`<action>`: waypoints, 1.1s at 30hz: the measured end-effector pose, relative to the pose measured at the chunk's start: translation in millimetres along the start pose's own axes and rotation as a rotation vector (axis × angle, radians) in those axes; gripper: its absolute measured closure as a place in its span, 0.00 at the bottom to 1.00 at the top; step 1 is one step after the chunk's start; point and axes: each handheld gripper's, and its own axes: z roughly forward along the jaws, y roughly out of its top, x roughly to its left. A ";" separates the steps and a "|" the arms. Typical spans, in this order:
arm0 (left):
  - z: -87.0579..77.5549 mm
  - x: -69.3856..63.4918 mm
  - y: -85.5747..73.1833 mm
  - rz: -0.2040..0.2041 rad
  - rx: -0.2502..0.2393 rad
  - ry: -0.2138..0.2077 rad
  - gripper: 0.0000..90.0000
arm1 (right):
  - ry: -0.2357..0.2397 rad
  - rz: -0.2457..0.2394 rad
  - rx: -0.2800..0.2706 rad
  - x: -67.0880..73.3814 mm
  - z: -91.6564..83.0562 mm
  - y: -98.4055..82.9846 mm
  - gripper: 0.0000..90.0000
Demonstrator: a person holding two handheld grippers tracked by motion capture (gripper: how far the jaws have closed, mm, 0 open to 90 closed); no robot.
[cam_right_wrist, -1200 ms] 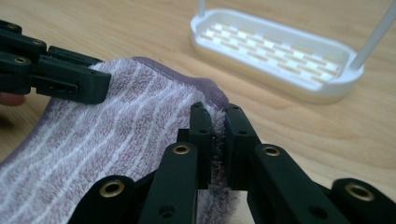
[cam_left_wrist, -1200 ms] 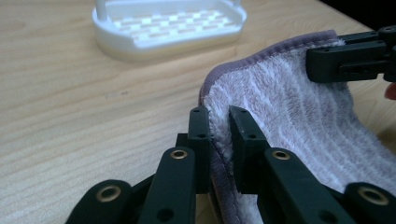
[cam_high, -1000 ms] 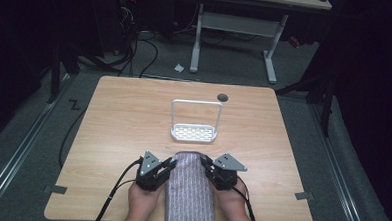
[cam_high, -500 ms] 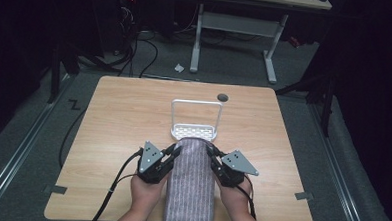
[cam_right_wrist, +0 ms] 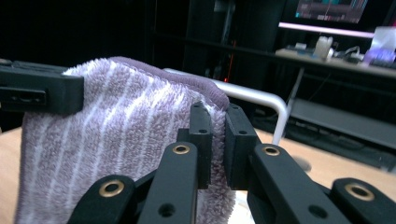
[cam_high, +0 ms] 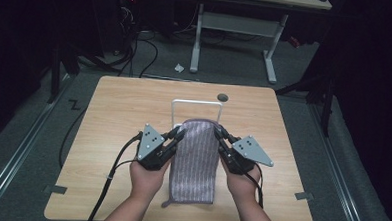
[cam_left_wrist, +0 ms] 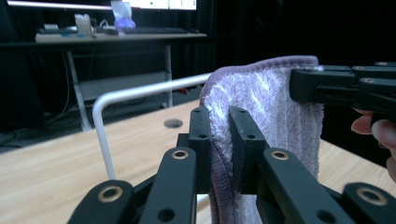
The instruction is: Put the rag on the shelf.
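Note:
A purple striped towel (cam_high: 196, 160) hangs between my two grippers above the near half of the table, its top edge level with the white rack's bar. My left gripper (cam_high: 179, 134) is shut on the towel's upper left corner; in the left gripper view its jaws (cam_left_wrist: 219, 126) pinch the fluffy edge of the towel (cam_left_wrist: 271, 107). My right gripper (cam_high: 218, 132) is shut on the upper right corner, and the right gripper view has the towel (cam_right_wrist: 116, 140) clamped between its jaws (cam_right_wrist: 218, 123). The white rack (cam_high: 197, 104) stands just behind the towel.
The wooden table (cam_high: 114, 112) has a round hole (cam_high: 222, 97) near its far edge. Cables trail from both grippers off the near edge. A desk frame (cam_high: 237, 27) and loose cables stand on the floor beyond the table.
Both hands have lifted the towel up off the table, and its top edge has moved toward the rack. The grip on both corners is unchanged.

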 end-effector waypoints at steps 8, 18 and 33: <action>0.9 4.8 22.6 0.004 -0.063 0.015 0.90 | -0.004 -0.005 -0.054 -1.3 0.6 26.4 0.93; 6.1 10.4 46.9 0.059 -0.080 0.036 0.90 | -0.001 -0.009 -0.090 -8.4 3.4 53.1 0.93; 30.9 23.0 75.0 0.067 -0.092 0.036 0.89 | -0.032 -0.004 -0.096 -28.3 19.7 75.6 0.93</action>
